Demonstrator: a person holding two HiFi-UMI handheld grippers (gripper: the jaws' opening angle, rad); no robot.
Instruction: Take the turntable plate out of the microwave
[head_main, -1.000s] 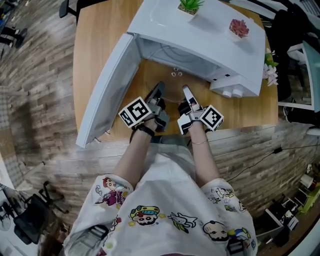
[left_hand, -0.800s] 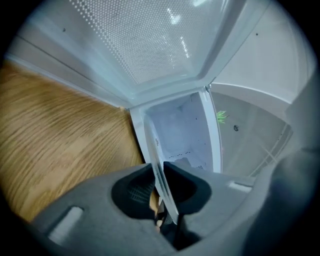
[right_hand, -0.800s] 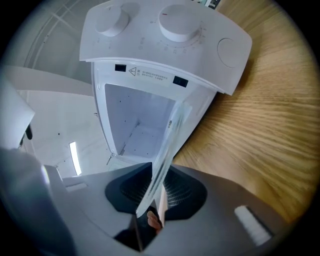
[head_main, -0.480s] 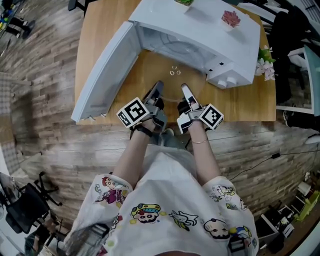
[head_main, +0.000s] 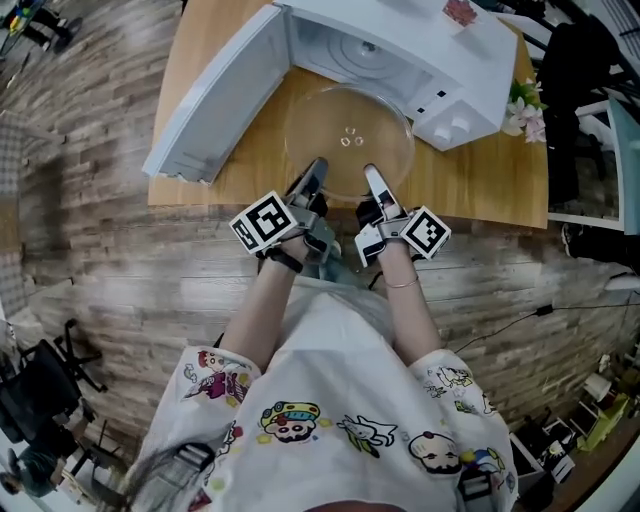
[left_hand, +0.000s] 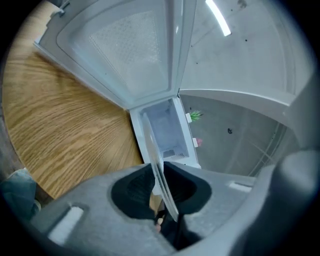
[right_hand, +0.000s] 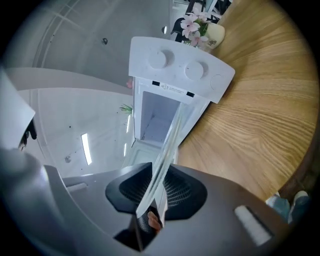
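The turntable plate was clear, colourless glass, and the wood showed through it. The microwave at the top of the frame was white, with a pale grey cavity. The worktop was light brown with a fine wood grain. The left gripper and right gripper were grey and black, each bearing black-and-white square markers. The floor showed grey-brown planks. The person's shirt was white with multicoloured cartoon prints.
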